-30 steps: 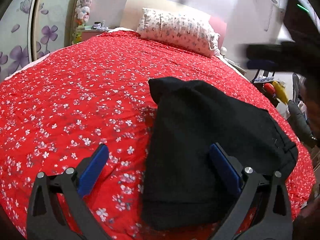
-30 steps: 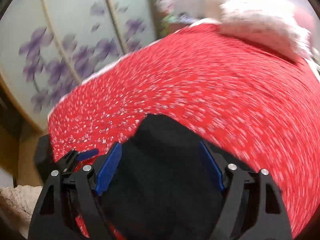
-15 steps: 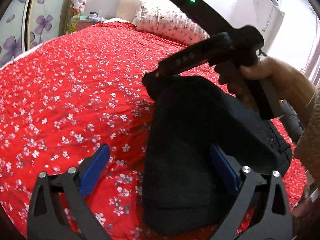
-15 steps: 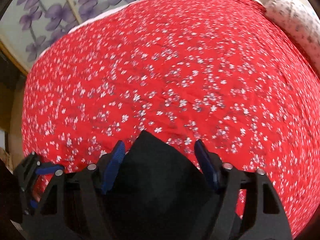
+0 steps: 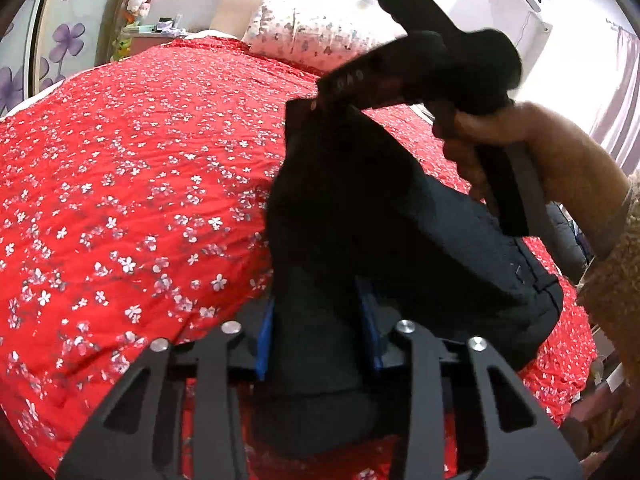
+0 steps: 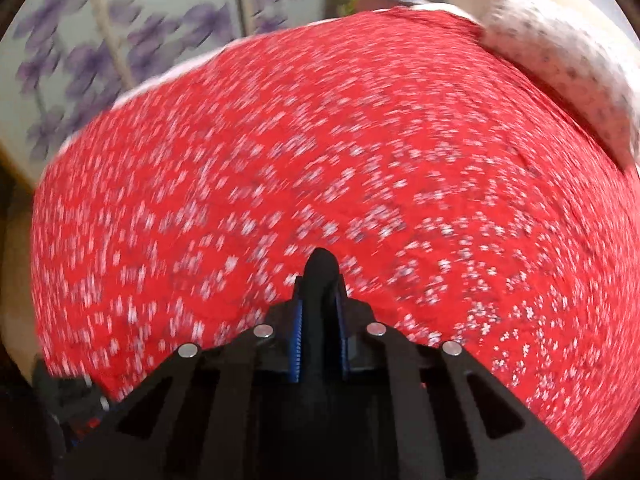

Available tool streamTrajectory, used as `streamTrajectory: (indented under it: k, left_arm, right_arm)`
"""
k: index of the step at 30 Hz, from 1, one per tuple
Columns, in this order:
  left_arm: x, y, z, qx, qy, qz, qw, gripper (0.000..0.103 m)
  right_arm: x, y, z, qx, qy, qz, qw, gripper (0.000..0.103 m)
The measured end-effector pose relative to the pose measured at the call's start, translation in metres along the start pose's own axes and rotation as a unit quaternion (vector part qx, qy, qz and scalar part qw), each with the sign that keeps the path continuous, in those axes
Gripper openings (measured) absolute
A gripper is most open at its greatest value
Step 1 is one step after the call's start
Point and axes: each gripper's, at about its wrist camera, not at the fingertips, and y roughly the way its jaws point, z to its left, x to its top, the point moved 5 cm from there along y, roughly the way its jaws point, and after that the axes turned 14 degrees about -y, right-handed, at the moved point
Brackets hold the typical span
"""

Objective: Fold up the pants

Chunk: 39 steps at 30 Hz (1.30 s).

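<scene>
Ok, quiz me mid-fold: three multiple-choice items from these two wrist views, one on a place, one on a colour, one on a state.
1. Where do the pants lie?
A. On the red flowered bedspread
B. On the pillow
C. On a bare wooden floor

2. What colour are the pads on the gripper fingers?
A. Yellow
B. Blue
C. White

3. What is the right gripper doing?
A. Standing wide open over bare bedspread
B. Shut on a pillow corner
C. Shut on a fold of the pants

Answers:
1. A, the dark fabric rests on the red spread, short of the pillow.
2. B, blue strips line the inner faces in both views.
3. C, black cloth sticks out between the closed pads, and the left wrist view shows it lifting that corner; the left gripper is closing on the near end.
</scene>
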Motion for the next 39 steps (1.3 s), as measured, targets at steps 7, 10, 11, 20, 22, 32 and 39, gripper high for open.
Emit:
streamTrajectory:
  k: [7, 10, 11, 20, 22, 32, 39]
  left_arm:
    - [-0.001, 0.000, 0.001, 0.003, -0.002, 0.001, 1.0000, 0.032]
    - [0.001, -0.003, 0.010, 0.005, -0.023, 0.001, 0.9997, 0.048]
    - [0.002, -0.004, 0.013, 0.003, -0.032, 0.001, 0.9995, 0.052]
    - [0.030, -0.047, 0.011, 0.016, -0.042, -0.055, 0.9975, 0.079]
    - [0.036, -0.049, -0.001, 0.024, -0.018, -0.065, 0.9974, 0.080]
    - [0.025, 0.026, -0.040, 0.075, 0.057, 0.039, 0.9948, 0.083]
    - [0.018, 0.031, -0.014, 0.070, 0.013, 0.054, 0.9960, 0.090]
  right_arm:
    - [-0.009, 0.028, -0.007, 0.010, 0.035, 0.007, 0.999, 0.013]
    - [-0.013, 0.033, 0.003, -0.010, 0.020, 0.018, 1.000, 0.018]
    - [-0.010, 0.031, 0.005, -0.021, 0.015, 0.014, 1.000, 0.025]
    - [-0.037, -0.049, -0.033, -0.042, 0.124, -0.078, 0.988, 0.061]
    - [-0.053, -0.070, -0.044, -0.022, 0.162, -0.108, 0.981, 0.061]
    - [-0.117, -0.015, -0.048, 0.026, 0.216, 0.027, 0.976, 0.069]
    - [-0.141, -0.045, -0.064, 0.016, 0.266, -0.014, 0.964, 0.070]
